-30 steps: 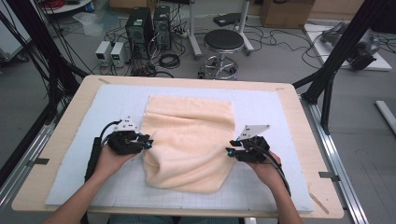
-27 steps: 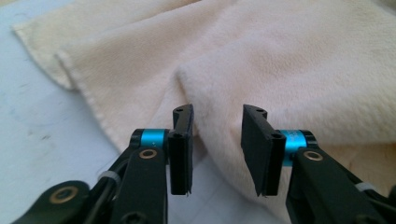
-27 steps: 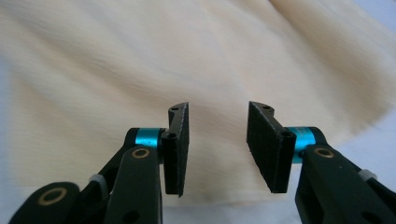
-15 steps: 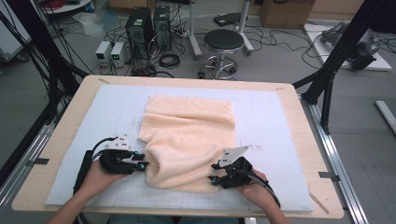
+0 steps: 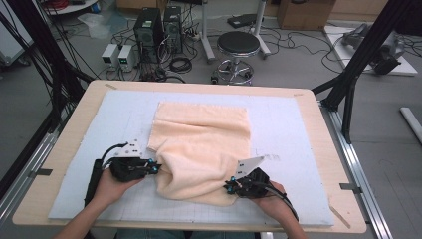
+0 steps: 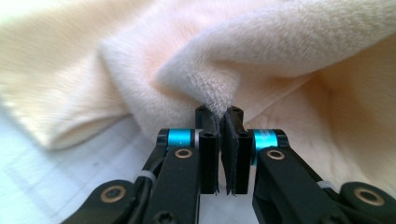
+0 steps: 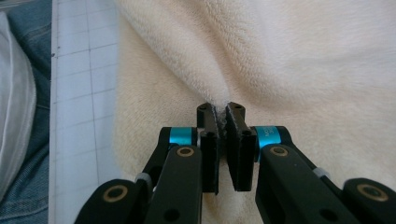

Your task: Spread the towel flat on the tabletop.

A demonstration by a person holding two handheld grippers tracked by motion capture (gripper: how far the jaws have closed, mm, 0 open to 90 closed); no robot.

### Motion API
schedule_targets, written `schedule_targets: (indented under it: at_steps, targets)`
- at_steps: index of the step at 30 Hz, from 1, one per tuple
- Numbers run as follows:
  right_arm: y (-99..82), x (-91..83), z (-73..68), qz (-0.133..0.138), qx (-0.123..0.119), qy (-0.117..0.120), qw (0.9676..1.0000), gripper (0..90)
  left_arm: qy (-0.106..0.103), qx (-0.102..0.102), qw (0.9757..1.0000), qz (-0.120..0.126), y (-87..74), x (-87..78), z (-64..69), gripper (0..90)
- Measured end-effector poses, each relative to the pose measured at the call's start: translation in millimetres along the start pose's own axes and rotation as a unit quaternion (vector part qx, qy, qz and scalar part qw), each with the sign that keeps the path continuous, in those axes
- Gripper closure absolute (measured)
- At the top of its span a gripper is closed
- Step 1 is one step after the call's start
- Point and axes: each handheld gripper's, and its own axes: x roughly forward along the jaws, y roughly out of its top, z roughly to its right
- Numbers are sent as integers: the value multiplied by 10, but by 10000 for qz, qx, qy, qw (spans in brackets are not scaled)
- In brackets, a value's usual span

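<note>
A peach towel (image 5: 204, 144) lies rumpled on the white gridded mat (image 5: 283, 144). My left gripper (image 5: 155, 169) is at the towel's near left edge. Its jaws have just been closing, and in the left gripper view they (image 6: 220, 116) pinch a raised fold of the towel (image 6: 261, 46). My right gripper (image 5: 228, 188) is at the towel's near right corner. Its jaws have also just been closing, and in the right gripper view they (image 7: 220, 114) clamp a ridge of the cloth (image 7: 303, 60).
The mat covers a wooden table (image 5: 318, 119). Bare mat lies to the left and right of the towel. Beyond the far edge stand a stool (image 5: 239, 47) and computer boxes (image 5: 159, 25) on the floor. Black frame posts (image 5: 356, 74) flank the table.
Both hands have drawn back toward the near edge of the table along the towel's sides. Both pairs of jaws have come together on the cloth.
</note>
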Motion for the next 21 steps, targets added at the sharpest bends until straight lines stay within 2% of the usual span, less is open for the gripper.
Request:
schedule_targets:
  at_steps: [5,8,13,14,16,18,19,21]
  targets:
    - [-20,-242,8,215,35,-260,9994,852,262,-65,9991,337,-10,-312,-14,855]
    - [-34,-389,7,396,116,-301,9987,852,244,-105,9985,488,6,-451,-14,856]
    - [99,-602,-9,506,-101,-529,9973,852,262,65,9981,547,155,-542,31,857]
    - [132,-631,21,498,-136,-604,9968,852,306,127,9981,520,205,-532,4,857]
    - [204,-680,135,519,-99,-757,9957,852,410,32,9978,511,313,-461,-101,857]
    - [286,-685,297,500,-69,-992,9938,851,658,62,9972,343,436,-321,-254,857]
    - [327,-670,401,413,-24,-1120,9929,851,746,-17,9969,256,491,-225,-350,857]
    - [386,-609,646,369,183,-1338,9902,850,898,-299,9954,162,579,-15,-552,856]
